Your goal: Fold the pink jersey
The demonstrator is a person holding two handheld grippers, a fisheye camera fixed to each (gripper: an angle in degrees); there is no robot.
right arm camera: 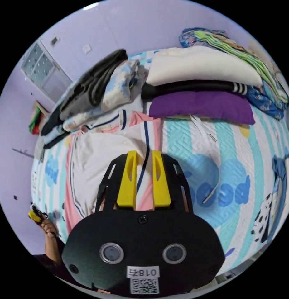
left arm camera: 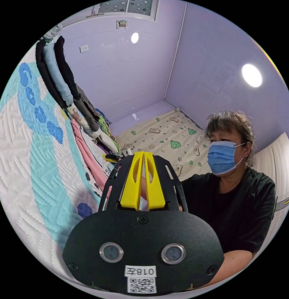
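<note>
Yellow jaws of left gripper stood nearly closed, tips almost touching, nothing seen between them; tilted view. Past them, person in black top, then patterned sheet and lilac wall. Quilt ran up frame's side.

Right gripper held jaws parted, empty, above jersey. Pink-and-white jersey lay flat on quilt, navy stripe showing in gap between jaws. Other gripper at jersey's far edge, state unclear. Beyond jersey, folded clothes stacks on quilt.
</note>
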